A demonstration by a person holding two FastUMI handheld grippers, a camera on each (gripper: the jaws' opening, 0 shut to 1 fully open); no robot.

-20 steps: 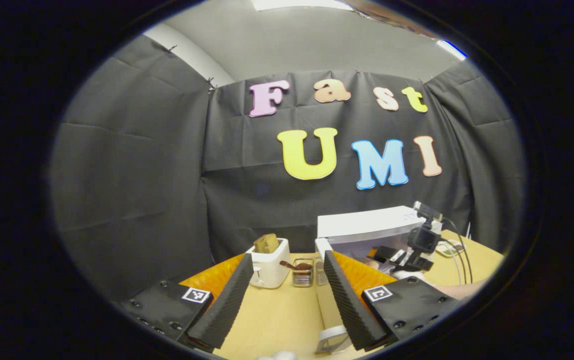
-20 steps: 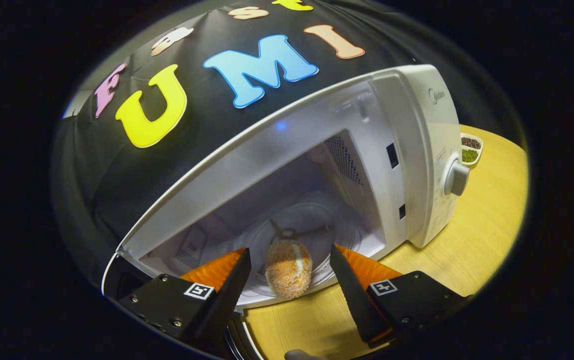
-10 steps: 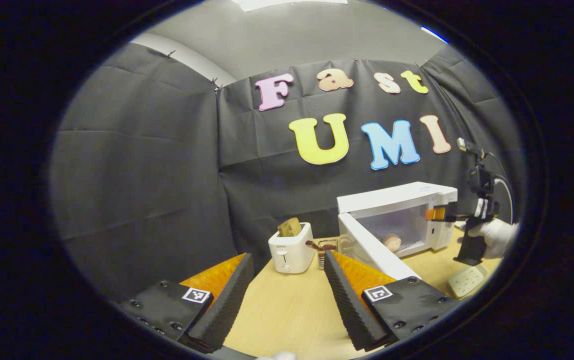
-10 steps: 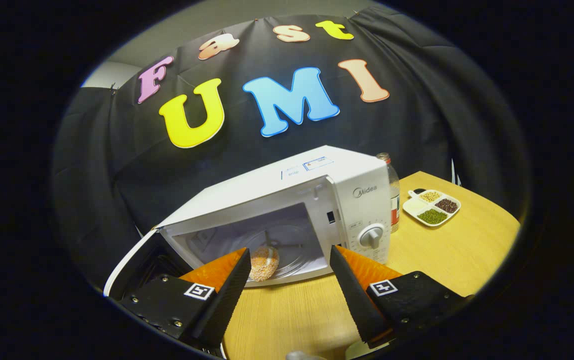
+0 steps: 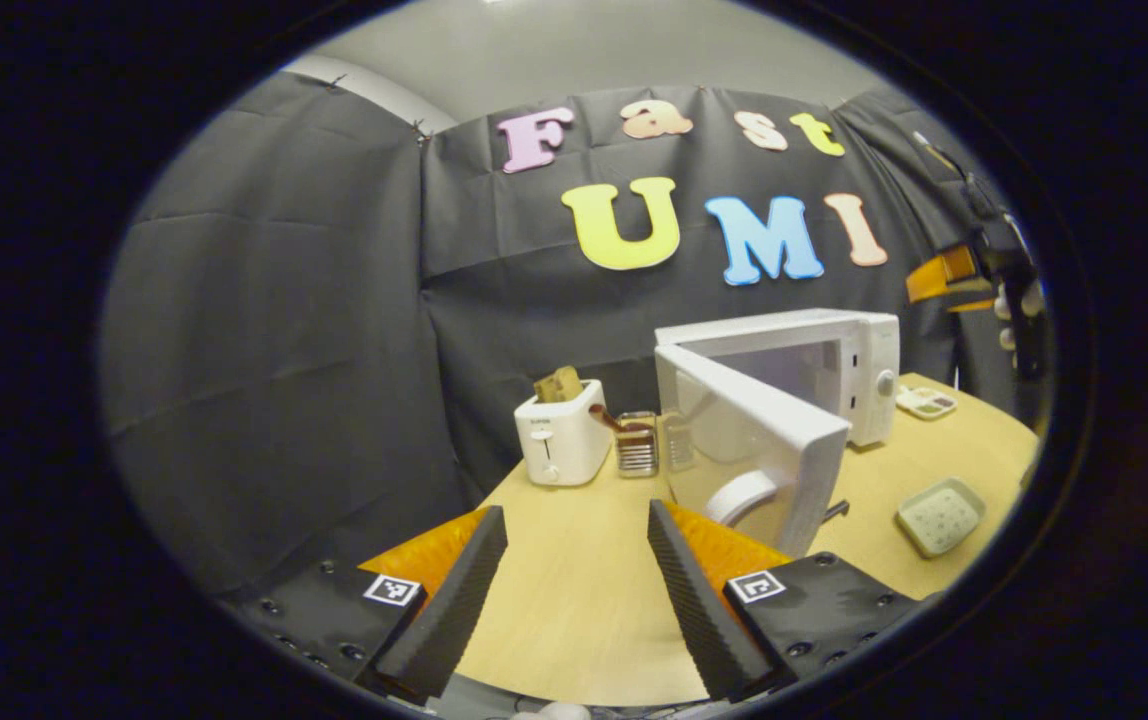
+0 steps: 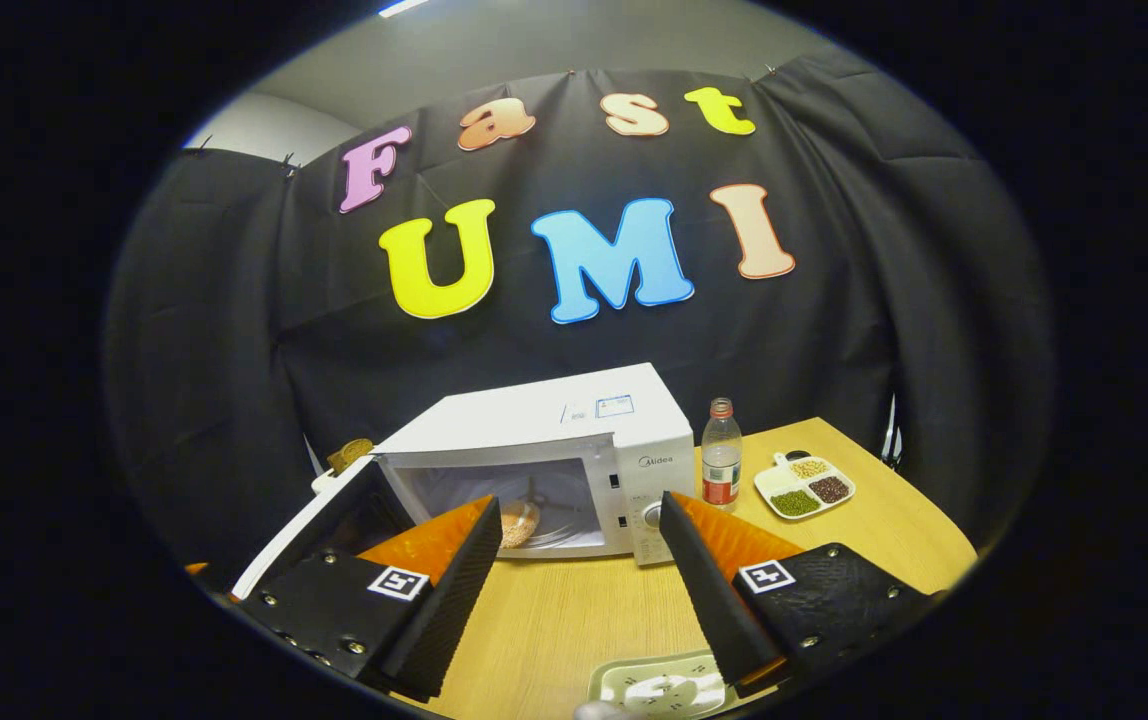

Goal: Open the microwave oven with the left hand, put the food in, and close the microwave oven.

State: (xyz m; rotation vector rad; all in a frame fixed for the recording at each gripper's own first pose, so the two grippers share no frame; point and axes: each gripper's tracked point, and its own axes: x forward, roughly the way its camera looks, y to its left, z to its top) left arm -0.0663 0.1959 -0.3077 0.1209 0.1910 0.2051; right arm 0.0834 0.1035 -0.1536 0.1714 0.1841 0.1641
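The white microwave (image 6: 554, 420) stands on the wooden table with its door (image 6: 334, 520) swung open to the left. The round crumbed food (image 6: 519, 522) lies on the glass turntable inside. My right gripper (image 6: 579, 505) is open and holds nothing, well back from the oven's opening. In the left gripper view the microwave (image 5: 844, 350) stands right of centre with its door (image 5: 754, 450) sticking out toward me. My left gripper (image 5: 574, 515) is open and empty, short of the door. The right gripper (image 5: 939, 285) hangs high at the right edge in a gloved hand.
A white toaster (image 5: 562, 440) with bread and a small wire rack (image 5: 636, 452) stand left of the microwave. A bottle (image 6: 721, 465) and a divided dish of beans (image 6: 804, 485) sit to its right. A pale tray (image 5: 939, 515) lies near the table's front.
My right gripper has drawn back and up from the oven cavity, leaving the food on the turntable. The left gripper has pulled back and now faces the open door's outer side.
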